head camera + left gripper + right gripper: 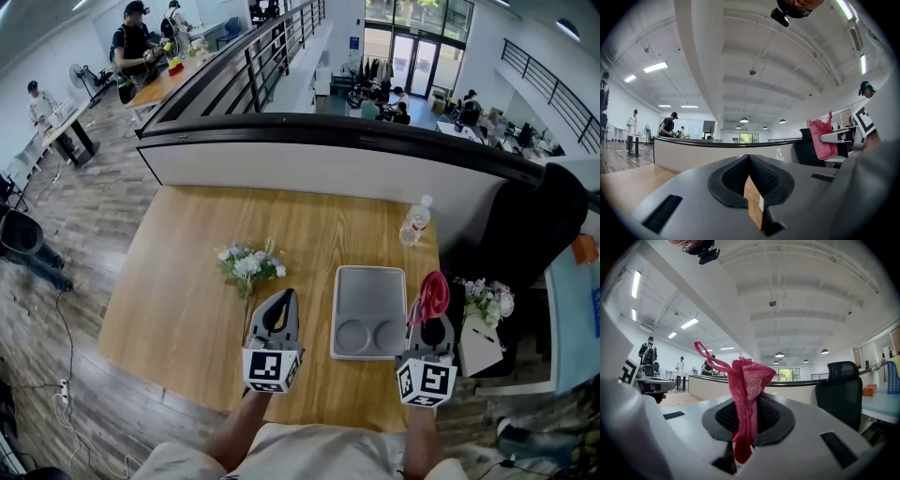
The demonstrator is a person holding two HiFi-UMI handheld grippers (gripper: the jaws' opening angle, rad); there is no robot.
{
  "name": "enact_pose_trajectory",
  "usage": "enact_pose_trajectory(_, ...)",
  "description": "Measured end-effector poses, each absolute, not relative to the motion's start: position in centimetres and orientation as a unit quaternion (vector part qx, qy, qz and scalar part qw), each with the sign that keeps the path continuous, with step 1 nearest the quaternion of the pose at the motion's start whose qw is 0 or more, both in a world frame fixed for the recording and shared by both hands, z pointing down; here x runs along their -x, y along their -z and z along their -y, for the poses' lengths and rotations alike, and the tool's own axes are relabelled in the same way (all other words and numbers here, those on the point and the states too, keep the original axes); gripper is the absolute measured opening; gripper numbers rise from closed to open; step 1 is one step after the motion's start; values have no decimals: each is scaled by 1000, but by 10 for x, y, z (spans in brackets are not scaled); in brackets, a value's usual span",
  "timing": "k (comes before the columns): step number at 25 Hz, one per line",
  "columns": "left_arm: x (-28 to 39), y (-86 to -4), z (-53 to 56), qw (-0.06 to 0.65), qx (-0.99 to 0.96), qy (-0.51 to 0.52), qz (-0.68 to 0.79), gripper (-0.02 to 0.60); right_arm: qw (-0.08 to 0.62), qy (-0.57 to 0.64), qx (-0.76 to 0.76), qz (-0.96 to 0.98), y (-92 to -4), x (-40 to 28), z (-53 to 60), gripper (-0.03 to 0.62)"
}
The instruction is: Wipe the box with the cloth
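Right gripper [430,319], the nearer, clamps the cloth [432,293] just right of the box [370,289] (left gripper [282,303] closed, empty).

Coarse red knit cloth [747,380]; smooth matt grey plastic box [369,291]; satin wood-grain table [187,281].

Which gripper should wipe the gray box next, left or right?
Right. The right gripper holds the red cloth and sits beside the gray box; the left gripper is shut and empty.
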State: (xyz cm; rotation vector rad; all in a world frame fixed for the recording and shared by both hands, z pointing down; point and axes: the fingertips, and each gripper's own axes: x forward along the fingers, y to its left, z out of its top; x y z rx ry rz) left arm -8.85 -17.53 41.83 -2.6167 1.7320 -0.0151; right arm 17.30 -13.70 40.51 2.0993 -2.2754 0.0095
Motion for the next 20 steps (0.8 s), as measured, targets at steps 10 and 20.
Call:
enact_pose_trajectory(10, 89, -416, 174, 3, 833, 4, -553, 14, 33, 3, -670, 741, -405, -168, 137, 64)
enact_pose_trajectory(20, 89, -419, 175, 2, 834, 5, -552, 14, 38, -1, -668, 744, -408, -164, 137, 64)
